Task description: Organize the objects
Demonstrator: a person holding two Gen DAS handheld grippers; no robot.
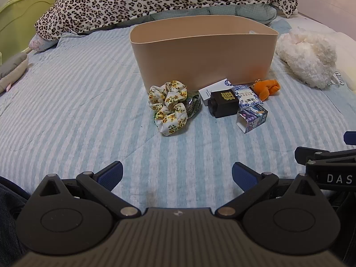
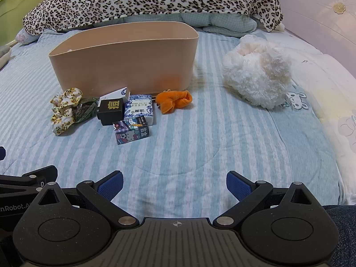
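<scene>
- I am holding my left gripper (image 1: 177,175) and right gripper (image 2: 174,185) side by side above the striped bedspread (image 1: 77,111), both jaws spread wide, nothing between them.
- The small items are lying ahead of both, clustered against the near wall of the tan bin (image 1: 200,53).
- The floral scrunchie (image 1: 169,106) is sitting ahead of my left gripper; the orange plush (image 2: 173,100) is lying ahead of my right, long axis across my view.
- Judgement: the left is taking the scrunchie first.
</scene>
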